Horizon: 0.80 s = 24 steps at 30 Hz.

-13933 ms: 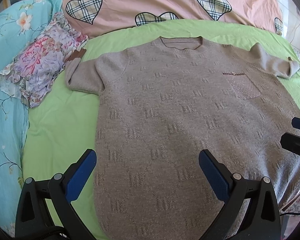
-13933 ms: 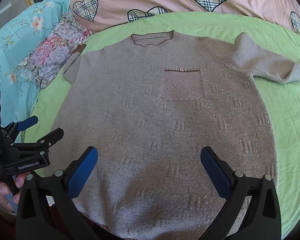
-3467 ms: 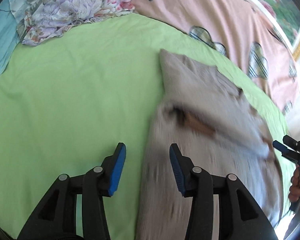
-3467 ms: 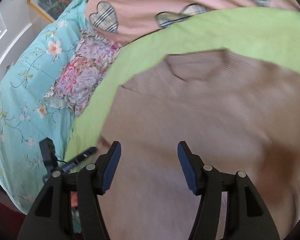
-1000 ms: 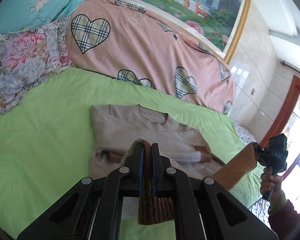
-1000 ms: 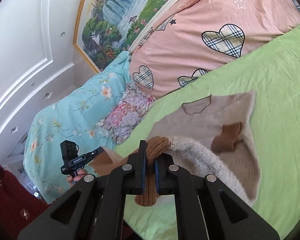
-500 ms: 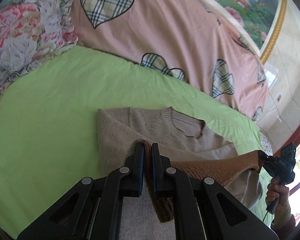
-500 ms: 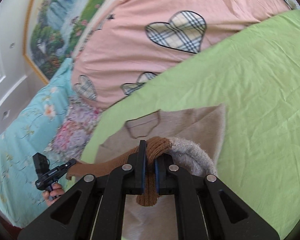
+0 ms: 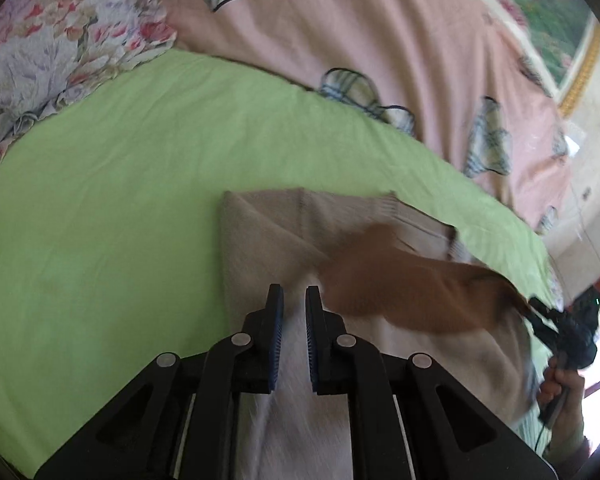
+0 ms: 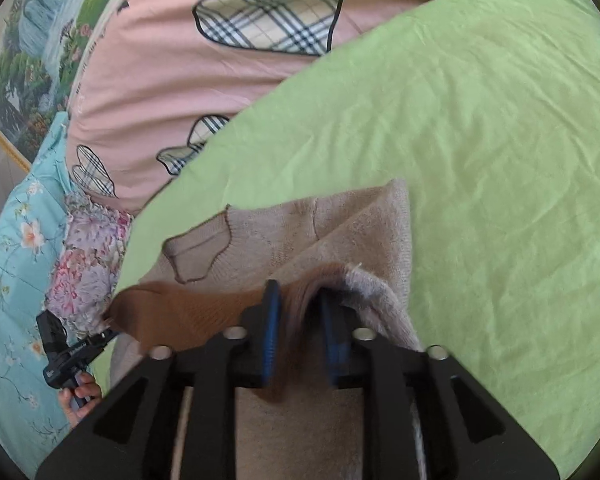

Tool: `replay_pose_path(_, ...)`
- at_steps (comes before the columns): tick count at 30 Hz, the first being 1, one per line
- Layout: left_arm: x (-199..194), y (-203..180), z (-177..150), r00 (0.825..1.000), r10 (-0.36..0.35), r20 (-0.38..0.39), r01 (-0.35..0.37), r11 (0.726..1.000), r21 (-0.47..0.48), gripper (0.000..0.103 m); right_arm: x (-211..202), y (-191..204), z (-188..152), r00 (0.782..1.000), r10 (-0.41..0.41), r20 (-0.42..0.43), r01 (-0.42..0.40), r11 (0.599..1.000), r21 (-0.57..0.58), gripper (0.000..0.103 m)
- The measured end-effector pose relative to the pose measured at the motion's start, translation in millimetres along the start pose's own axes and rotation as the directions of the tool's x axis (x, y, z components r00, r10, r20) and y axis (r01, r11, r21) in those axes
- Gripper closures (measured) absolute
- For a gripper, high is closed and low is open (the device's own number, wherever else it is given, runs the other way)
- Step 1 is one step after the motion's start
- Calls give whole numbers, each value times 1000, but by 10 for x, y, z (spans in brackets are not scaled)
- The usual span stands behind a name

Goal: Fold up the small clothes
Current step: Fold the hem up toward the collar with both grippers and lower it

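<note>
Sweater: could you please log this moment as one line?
left tongs open | right tongs astride brown hem, grip unclear | sweater on green sheet

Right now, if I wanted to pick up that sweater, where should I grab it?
Probably grab the sweater at its brown ribbed hem, which lies folded up over the body. Come from the near side, low, with the tool. That band is thick and its edge is free.

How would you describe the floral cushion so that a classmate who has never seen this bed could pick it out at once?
Start from the green sheet that covers the middle of the bed, where the beige sweater lies. Beyond the sweater's neckline, at the sheet's edge, sits the floral cushion, between the turquoise bedding and the pink quilt. Only it has a ruffled edge and big pink and lilac blooms.
</note>
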State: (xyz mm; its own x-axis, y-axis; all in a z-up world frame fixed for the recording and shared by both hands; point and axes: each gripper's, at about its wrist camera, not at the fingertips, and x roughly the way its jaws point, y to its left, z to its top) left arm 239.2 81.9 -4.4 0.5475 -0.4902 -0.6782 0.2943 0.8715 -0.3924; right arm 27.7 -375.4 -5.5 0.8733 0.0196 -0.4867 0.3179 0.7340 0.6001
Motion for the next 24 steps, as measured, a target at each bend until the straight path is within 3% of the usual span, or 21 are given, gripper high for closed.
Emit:
replay_pose_path(2, -135, -156, -165, 999, -42, -20, 43, 998, 54, 94, -256, 141, -72, 998, -5, 55, 8, 998, -61, 53)
replay_pose_path(4, -169, -383, -326, 992, -110, -58, 115, 987, 109, 88, -335, 311, -149, 998, 38, 40, -32, 992, -123, 53)
replay_pose_path(6, -97, -629, -414, 980, -165, -109, 180, 972, 153, 77, -239, 539, -258, 992, 103, -67, -114, 973, -198, 53)
replay_pose_path(8, 80, -909, -473, 960, -214, -180, 247, 950, 190, 70, 8, 776, -387, 964, 149, -221, -204, 947, -250, 53)
replay_pose_path(10, 280, -1125, -494, 954, -193, -231, 249, 937, 245, 68, 272, 960, -482, 921, 174, -350, -282, 916, -285, 53)
replay_pose_path(11, 428, -1207, -486, 959, -140, -246, 211, 933, 291, 68, 413, 1023, -515, 900, 163, -405, -301, 903, -305, 53)
replay_pose_path(13, 651, -1207, -398, 967, -53, -250, 135, 936, 324, 69, 701, 1042, -528, 883, 88, -461, -266, 903, -336, 53)
replay_pose_path(14, 751, -1120, -298, 968, -37, -249, 116, 943, 312, 72, 835, 1000, -476, 885, 44, -463, -227, 910, -348, 54)
replay_pose_path(17, 936, -781, 48, 966, -28, -257, 88, 971, 224, 100, 1113, 777, -145, 903, 17, -430, -164, 937, -307, 62)
replay_pose_path(19, 962, -538, 233, 970, -24, -243, 67, 983, 171, 97, 1210, 615, 113, 927, -50, -371, -64, 955, -289, 66)
replay_pose_path(20, 957, -419, 314, 977, 16, -213, 19, 986, 164, 101, 1246, 511, 253, 942, -78, -326, -16, 960, -278, 67)
replay_pose_path(21, 945, -330, 361, 979, 15, -201, 16, 989, 148, 101, 1268, 407, 373, 953, -132, -272, 55, 961, -273, 67)
replay_pose_path(22, 918, -204, 399, 983, 6, -183, 16, 993, 115, 101, 1277, 303, 455, 960, -147, -238, 89, 967, -240, 71)
replay_pose_path(24, 874, -92, 402, 983, 100, -153, -83, 990, 114, 100, 1243, 128, 570, 972, -112, -208, 84, 987, -140, 74)
